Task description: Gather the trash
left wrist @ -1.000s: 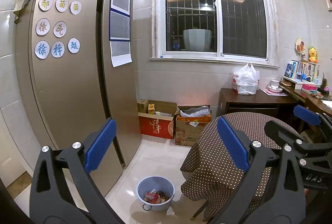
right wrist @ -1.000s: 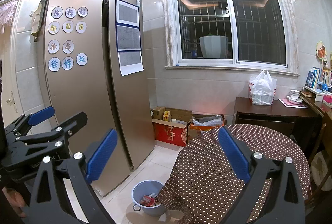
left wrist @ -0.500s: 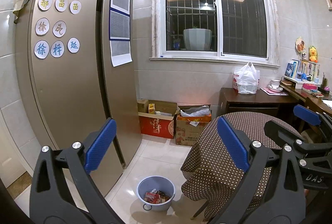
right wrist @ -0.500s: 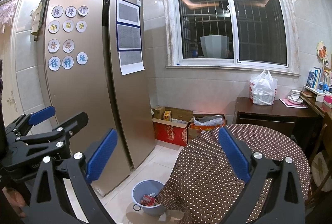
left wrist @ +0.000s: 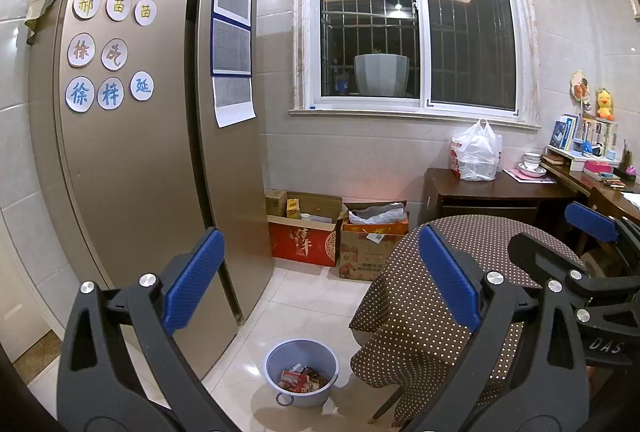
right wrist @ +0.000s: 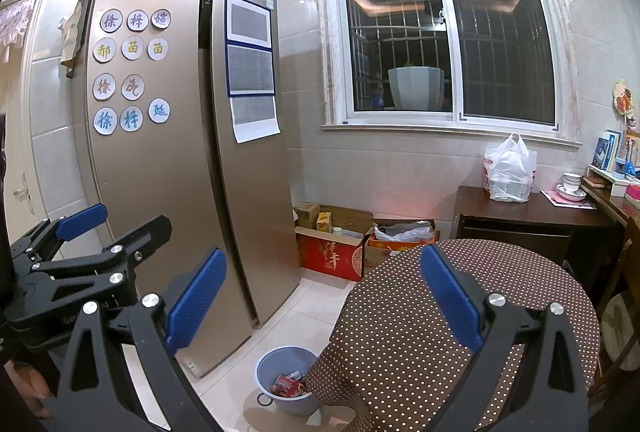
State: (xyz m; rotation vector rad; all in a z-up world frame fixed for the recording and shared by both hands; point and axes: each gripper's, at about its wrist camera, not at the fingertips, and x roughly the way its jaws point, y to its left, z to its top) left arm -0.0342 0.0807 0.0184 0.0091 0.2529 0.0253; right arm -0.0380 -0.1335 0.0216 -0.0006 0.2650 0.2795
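Crumpled colourful wrappers [left wrist: 301, 380] fill a round pale-blue plastic bin [left wrist: 300, 352] on glossy floor tiles [left wrist: 320, 296], below both grippers' blue ribbed fingers [left wrist: 194, 282] [right wrist: 196, 302], spread wide, empty.

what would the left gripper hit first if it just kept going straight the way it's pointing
The left gripper is open and empty. Straight ahead its line runs over bare floor toward the cardboard boxes against the wall under the window, so probably those first. Depth is hard to judge; the table edge sits just right of that line.

Black frames, blue fingers [left wrist: 194, 282] (silver screws)
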